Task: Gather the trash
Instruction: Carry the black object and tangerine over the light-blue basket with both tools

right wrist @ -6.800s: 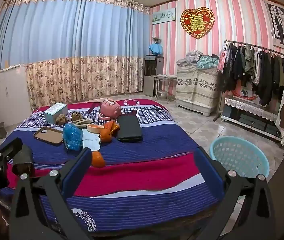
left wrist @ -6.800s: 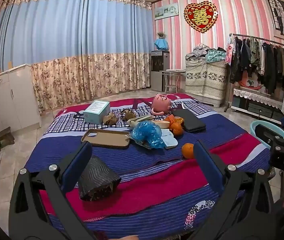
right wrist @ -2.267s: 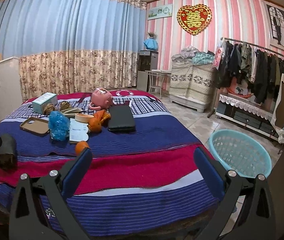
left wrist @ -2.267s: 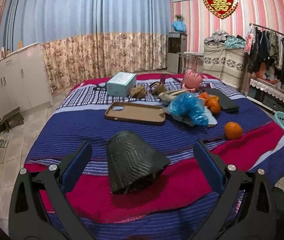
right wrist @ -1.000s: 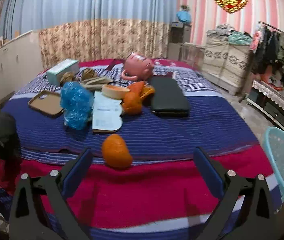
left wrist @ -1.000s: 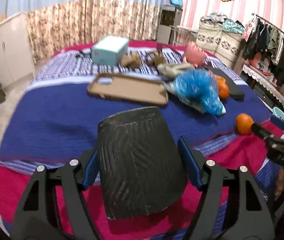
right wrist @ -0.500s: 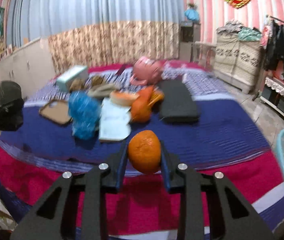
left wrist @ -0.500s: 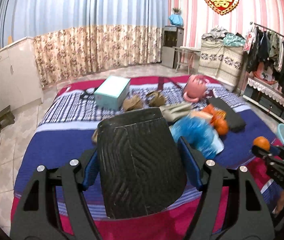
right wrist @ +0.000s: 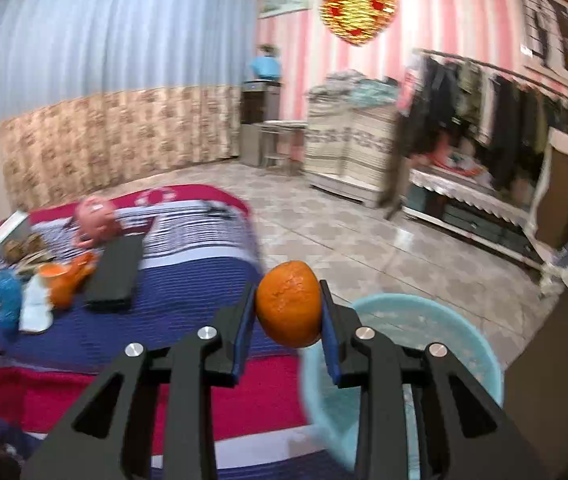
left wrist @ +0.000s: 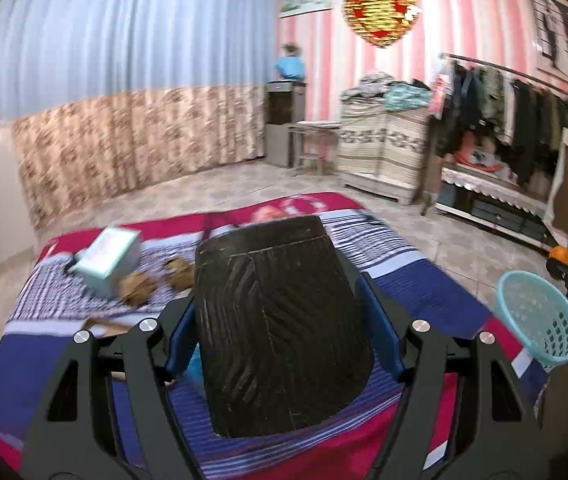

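Observation:
My left gripper (left wrist: 279,320) is shut on a black ribbed paper cup (left wrist: 279,328) and holds it above the striped bed (left wrist: 436,292). My right gripper (right wrist: 288,308) is shut on an orange (right wrist: 288,309) and holds it in the air beside the near rim of the light-blue laundry basket (right wrist: 444,320). The basket also shows in the left wrist view (left wrist: 536,316) on the floor right of the bed, with the right gripper and its orange (left wrist: 560,254) just above it.
On the bed lie a blue plastic bag (right wrist: 5,296), orange peels (right wrist: 65,276), a black flat case (right wrist: 115,268), a pink piggy bank (right wrist: 93,216) and a teal box (left wrist: 107,256). A clothes rack (right wrist: 484,112) and a cabinet stand by the striped wall.
Both grippers have swung right, away from the bed's middle. The right gripper carried the orange from over the bed to the basket's rim. The left gripper still holds the cup, lifted.

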Demonstrator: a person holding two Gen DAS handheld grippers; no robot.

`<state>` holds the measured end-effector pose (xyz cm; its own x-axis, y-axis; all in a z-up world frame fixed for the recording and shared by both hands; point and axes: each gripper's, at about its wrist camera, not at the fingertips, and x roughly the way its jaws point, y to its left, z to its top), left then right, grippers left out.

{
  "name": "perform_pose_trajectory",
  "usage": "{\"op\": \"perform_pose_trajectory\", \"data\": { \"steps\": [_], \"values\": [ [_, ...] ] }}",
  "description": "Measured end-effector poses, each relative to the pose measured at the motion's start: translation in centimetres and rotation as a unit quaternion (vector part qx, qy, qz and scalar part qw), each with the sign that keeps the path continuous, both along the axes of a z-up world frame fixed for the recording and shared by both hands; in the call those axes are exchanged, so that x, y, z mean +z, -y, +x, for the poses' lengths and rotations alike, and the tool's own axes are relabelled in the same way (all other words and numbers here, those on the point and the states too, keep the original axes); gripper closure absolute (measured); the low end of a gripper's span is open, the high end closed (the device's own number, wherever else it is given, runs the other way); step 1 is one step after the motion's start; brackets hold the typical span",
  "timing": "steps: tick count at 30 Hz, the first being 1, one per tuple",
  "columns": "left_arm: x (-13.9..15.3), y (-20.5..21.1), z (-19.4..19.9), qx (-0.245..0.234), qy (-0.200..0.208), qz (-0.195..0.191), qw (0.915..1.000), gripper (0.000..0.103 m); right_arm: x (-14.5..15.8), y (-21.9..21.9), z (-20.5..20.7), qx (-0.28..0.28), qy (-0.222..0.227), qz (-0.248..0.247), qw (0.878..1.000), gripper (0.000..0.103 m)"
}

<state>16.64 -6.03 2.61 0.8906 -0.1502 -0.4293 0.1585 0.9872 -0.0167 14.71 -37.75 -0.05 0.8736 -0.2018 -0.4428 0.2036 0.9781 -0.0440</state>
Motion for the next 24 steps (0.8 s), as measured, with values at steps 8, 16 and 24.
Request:
{"op": "perform_pose_trajectory", "data": {
  "steps": [8,16,24],
  "values": [
    [-0.2,10.1,0.8,-0.080,0.006,-0.004,0.9968,0.033,-2.7,8.4,-0.8,-0.081,-0.004,0.042,0.996,0.072],
    [-2.9,22.6,1.7,-0.168,-0.004,0.013,0.9857,0.033,-4.5,13.0,-2.4,-0.127,-0.015,0.066,0.990,0.072],
    [-6.1,32.0,2.5,-0.236,-0.030,0.036,0.9707,0.065,-5.8,16.5,-3.9,-0.166,-0.014,0.092,0.982,0.073]
  ]
}}
